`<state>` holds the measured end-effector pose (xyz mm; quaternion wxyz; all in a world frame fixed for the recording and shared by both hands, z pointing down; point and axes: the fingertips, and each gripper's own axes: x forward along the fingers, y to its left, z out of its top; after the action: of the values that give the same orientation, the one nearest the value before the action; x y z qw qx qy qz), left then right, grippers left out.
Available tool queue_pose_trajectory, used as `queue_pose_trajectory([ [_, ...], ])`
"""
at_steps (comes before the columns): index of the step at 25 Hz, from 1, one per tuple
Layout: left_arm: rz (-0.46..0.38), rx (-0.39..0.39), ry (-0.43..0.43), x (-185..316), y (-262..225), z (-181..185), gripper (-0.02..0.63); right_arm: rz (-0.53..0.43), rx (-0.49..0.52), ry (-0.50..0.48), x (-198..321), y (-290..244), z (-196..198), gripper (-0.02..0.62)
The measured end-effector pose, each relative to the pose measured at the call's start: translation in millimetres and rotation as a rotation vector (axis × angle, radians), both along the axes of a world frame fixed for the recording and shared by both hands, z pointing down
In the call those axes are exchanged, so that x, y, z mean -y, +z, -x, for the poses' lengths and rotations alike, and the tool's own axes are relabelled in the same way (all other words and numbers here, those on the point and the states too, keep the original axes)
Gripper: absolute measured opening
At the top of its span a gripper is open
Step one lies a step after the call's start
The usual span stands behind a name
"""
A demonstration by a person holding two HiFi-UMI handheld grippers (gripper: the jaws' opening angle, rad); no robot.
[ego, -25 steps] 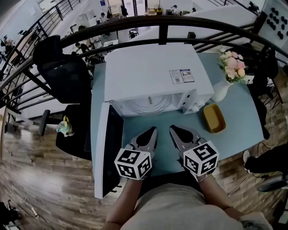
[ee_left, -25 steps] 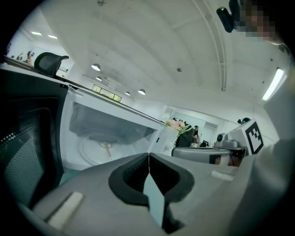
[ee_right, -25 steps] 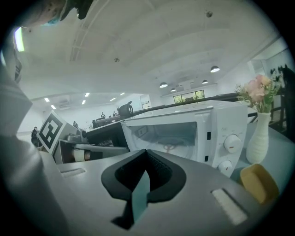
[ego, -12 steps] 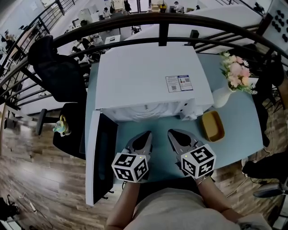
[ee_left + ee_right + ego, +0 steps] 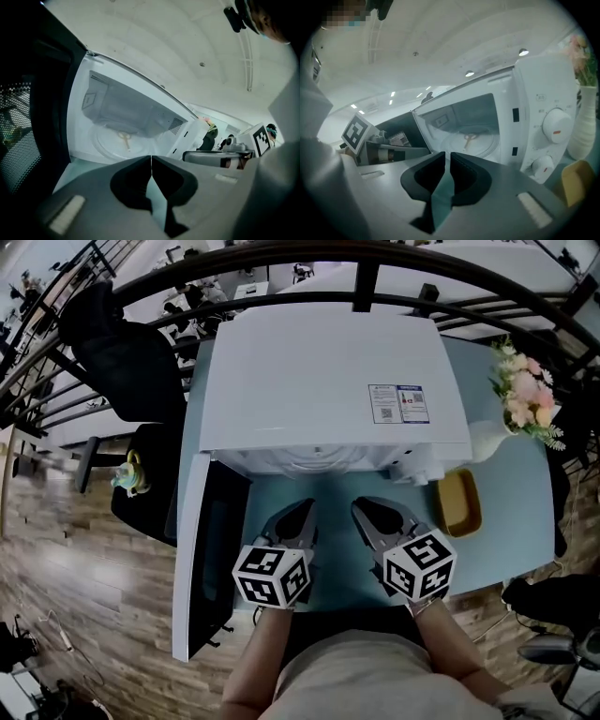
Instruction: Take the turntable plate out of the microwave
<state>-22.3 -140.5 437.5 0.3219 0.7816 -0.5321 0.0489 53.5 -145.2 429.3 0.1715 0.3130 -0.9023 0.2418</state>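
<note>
The white microwave (image 5: 328,381) stands on the teal table (image 5: 328,554) with its door (image 5: 211,559) swung open to the left. Inside, the round glass turntable plate (image 5: 117,140) lies flat on the cavity floor, and the right gripper view shows the plate (image 5: 471,138) too. Both grippers hover side by side over the table, short of the opening. My left gripper (image 5: 306,508) (image 5: 151,158) is shut, tips touching, and holds nothing. My right gripper (image 5: 360,506) (image 5: 447,154) has just been opening and shows a narrow gap with nothing in it.
A yellow dish (image 5: 459,502) lies right of the microwave, near its control knobs (image 5: 555,129). A white vase with pink flowers (image 5: 525,395) stands at the table's right. A black chair (image 5: 122,343) and a dark railing (image 5: 375,277) lie beyond. The door blocks the left side.
The head view has shifted, so the microwave sits larger and nearer. Both grippers stay side by side before the opening, slightly lower in the picture.
</note>
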Motion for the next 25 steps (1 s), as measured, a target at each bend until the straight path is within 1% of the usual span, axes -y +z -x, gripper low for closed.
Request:
queue_pose_trajectory([
  [2, 0.016, 0.012, -0.008, 2.1, 8.2, 1.7, 0.004, 0.037, 0.010, 0.000, 3.5, 8.4, 1.8, 0.066],
  [5, 0.042, 0.032, -0.018, 2.9, 19.1, 4.9, 0.004, 0.085, 0.027, 0.017, 8.7, 19.5, 3.9, 0.067],
  [8, 0.061, 0.032, -0.033, 3.2, 27.2, 8.2, 0.004, 0.138, 0.058, 0.042, 12.5, 31.1, 6.8, 0.069],
  [11, 0.077, 0.030, -0.051, 4.3, 34.4, 11.7, 0.004, 0.218, 0.132, 0.075, 15.7, 40.4, 11.6, 0.070],
  [13, 0.085, 0.033, -0.059, 5.1, 39.1, 14.0, 0.004, 0.267, 0.173, 0.100, 19.3, 46.9, 14.7, 0.082],
  [18, 0.093, 0.037, -0.062, 9.9, 46.6, 17.0, 0.004, 0.399, 0.307, 0.197, 38.1, 62.6, 22.1, 0.089],
  [20, 0.095, 0.033, -0.063, 10.7, 48.2, 18.2, 0.004, 0.438, 0.356, 0.217, 42.5, 66.0, 28.0, 0.102],
  [23, 0.102, 0.024, -0.072, 11.5, 51.3, 21.2, 0.004, 0.490, 0.400, 0.228, 42.6, 71.9, 36.7, 0.123],
  [25, 0.107, 0.023, -0.076, 12.4, 53.9, 23.3, 0.004, 0.520, 0.415, 0.264, 45.5, 79.1, 37.9, 0.133],
])
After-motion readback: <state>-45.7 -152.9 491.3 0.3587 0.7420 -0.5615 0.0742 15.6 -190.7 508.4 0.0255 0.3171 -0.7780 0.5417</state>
